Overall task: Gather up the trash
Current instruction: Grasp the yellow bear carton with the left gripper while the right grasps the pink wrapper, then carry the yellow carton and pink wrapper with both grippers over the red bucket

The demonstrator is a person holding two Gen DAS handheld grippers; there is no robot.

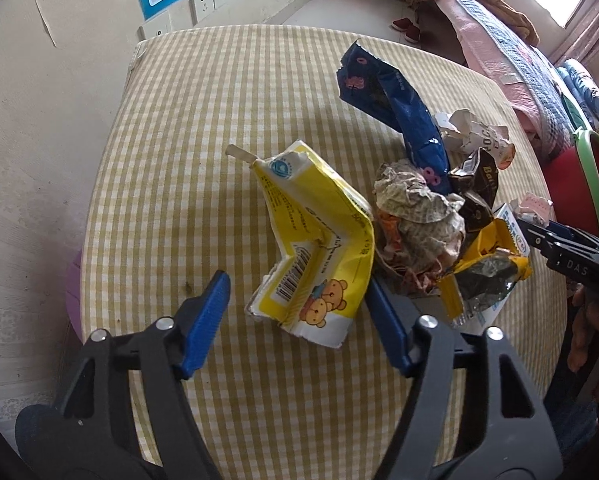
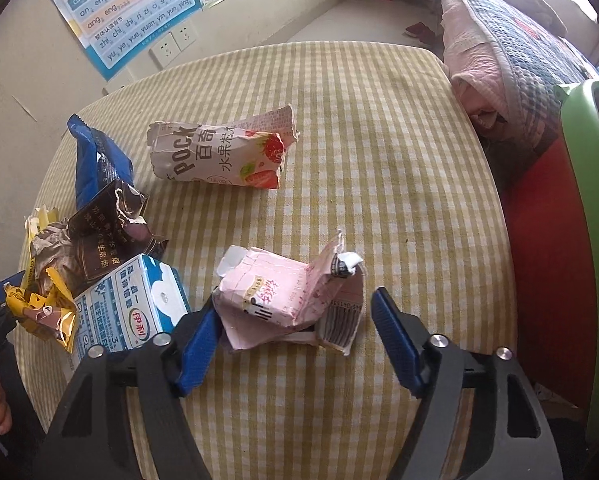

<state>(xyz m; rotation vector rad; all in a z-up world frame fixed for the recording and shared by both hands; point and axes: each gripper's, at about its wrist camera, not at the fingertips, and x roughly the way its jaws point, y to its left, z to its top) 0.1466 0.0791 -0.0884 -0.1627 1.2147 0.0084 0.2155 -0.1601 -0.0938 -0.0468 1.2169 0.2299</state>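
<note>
On checked tablecloth [image 2: 379, 128]: left gripper [image 1: 295, 288] spread wide around yellow carton [image 1: 319, 248]; right gripper [image 2: 295, 312] spread wide around pink carton [image 2: 283, 300].

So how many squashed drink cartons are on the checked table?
3. A yellow bear-print carton between the left gripper's open fingers, a pink carton between the right gripper's, a blue-white milk carton beside the wrapper pile. More may hide underneath.
</note>
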